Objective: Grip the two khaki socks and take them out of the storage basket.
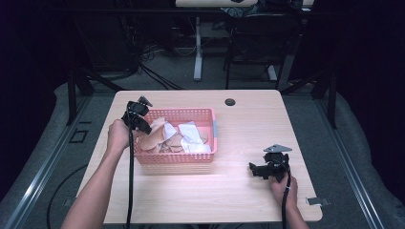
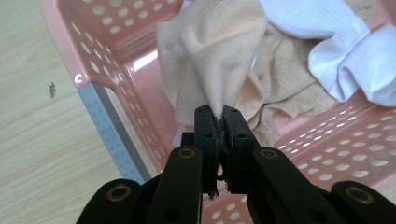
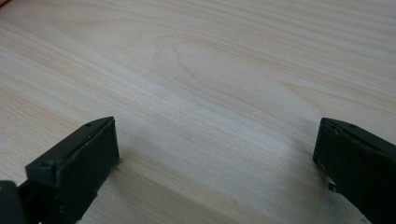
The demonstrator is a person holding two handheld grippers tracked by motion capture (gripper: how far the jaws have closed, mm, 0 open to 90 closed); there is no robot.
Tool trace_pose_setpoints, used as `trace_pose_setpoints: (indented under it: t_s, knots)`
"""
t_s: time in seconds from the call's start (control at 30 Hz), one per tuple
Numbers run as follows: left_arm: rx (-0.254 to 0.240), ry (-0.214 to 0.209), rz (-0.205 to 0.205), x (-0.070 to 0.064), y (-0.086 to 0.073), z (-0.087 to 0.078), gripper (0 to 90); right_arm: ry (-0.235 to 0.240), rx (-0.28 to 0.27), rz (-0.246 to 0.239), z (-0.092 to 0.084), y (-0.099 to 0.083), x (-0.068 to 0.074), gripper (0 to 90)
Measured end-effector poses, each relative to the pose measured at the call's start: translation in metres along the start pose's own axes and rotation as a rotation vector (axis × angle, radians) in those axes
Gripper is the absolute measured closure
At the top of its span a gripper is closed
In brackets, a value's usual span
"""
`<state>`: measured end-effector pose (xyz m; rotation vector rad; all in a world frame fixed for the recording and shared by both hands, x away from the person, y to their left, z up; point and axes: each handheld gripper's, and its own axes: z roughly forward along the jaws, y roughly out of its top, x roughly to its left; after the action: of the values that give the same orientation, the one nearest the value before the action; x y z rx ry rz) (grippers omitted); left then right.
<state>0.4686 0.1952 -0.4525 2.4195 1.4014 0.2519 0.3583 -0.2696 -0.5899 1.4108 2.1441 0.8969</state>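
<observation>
Jaws first: the left gripper [image 2: 219,116] has its two black jaws pinched tight on a bunched fold of a beige cloth [image 2: 210,51], and the fabric fans out above the tips in the left gripper view. The pinched bit runs down between the jaws, with a frayed edge poking out lower down. The right gripper [image 3: 215,154] is the opposite story, jaws spread wide with nothing between them, just bare wood grain of the table [image 3: 210,70] underneath. They look very close to the surface, maybe touching it, hard to say for sure.

Moving out from the left jaws, the beige cloth sits in a pink basket [image 2: 100,56] with perforated walls. Right behind it there's more tan fabric [image 2: 289,79] crumpled up, and past that some white cloth [image 2: 345,56] piled against the far side. A grey strip [image 2: 109,130] runs along the basket's near corner.

From the high view, the basket [image 1: 174,160] sits left of centre on the table [image 1: 248,191], and the left gripper [image 1: 138,119] is over its left rim, held by the person's left hand [image 1: 117,136], cable trailing down along the forearm. The beige cloth [image 1: 153,138] is in the left half of the basket, white pieces [image 1: 193,138] toward the right. The right gripper [image 1: 265,167] is well apart from the basket, down low on the right part of the table, with the right hand [image 1: 282,186] behind it and a grey plate [image 1: 277,148] on top. There's a small dark round hole [image 1: 230,101] near the table's far edge.
</observation>
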Motion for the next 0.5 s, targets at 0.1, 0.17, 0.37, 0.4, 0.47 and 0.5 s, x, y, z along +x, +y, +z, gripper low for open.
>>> trace_pose_setpoints:
  t_s: [0.1, 0.17, 0.37, 0.4, 0.47, 0.5]
  knots:
    - [-0.008, -0.003, 0.003, 0.0, 0.002, -0.007, 86.0, 0.0, -0.002, 0.002, 0.0, 0.0, 0.0, 0.0]
    - [-0.016, -0.004, 0.003, -0.001, 0.004, -0.011, 86.0, 0.001, -0.003, 0.001, 0.0, 0.0, 0.0, 0.0]
    - [-0.026, -0.009, 0.002, 0.001, 0.008, -0.023, 86.0, 0.001, -0.004, 0.001, 0.0, 0.0, 0.0, 0.0]
    - [-0.032, -0.014, 0.0, 0.001, 0.009, -0.025, 86.0, 0.001, -0.003, -0.001, 0.0, 0.0, 0.0, 0.0]
    - [-0.04, -0.012, 0.003, 0.001, 0.011, -0.03, 86.0, 0.0, -0.002, -0.001, 0.0, 0.0, 0.0, 0.0]
    - [-0.041, -0.013, 0.004, 0.0, 0.011, -0.032, 86.0, 0.001, -0.002, -0.001, 0.0, 0.0, 0.0, 0.0]
